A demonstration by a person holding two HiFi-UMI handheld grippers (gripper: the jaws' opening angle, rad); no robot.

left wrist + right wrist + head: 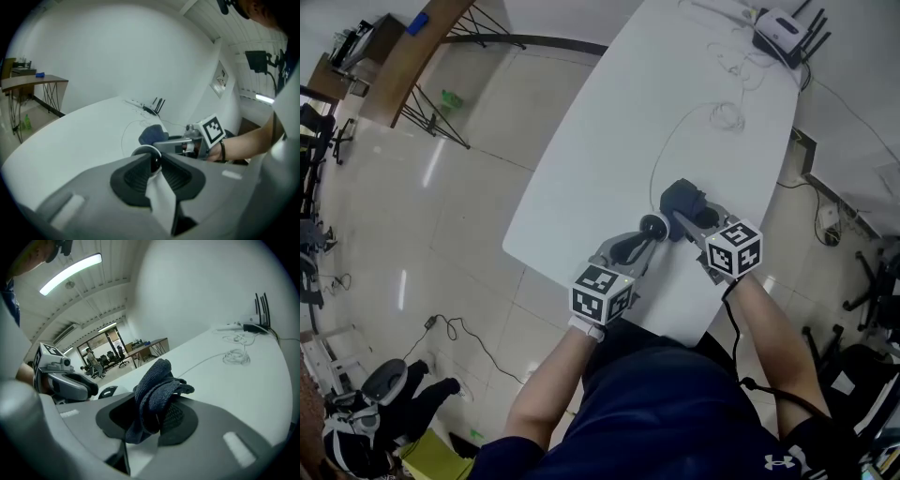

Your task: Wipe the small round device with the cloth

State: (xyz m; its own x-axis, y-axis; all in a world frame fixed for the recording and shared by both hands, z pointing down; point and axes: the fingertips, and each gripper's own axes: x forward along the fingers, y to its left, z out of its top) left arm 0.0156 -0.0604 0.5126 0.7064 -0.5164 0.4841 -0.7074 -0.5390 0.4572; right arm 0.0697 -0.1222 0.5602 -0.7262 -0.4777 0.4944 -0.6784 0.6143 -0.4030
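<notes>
A: Both grippers gripping something?
B: Yes. The left gripper (153,165) has its jaws drawn narrow on the small round device (148,153), over the near end of the white table (675,84).
A: Its look?
B: Dark disc, pale rim. The right gripper (151,414) clamps the bunched dark-blue cloth (157,384), just beside the device.

White table (609,159) w/ cable (728,116), router (781,28)
</notes>
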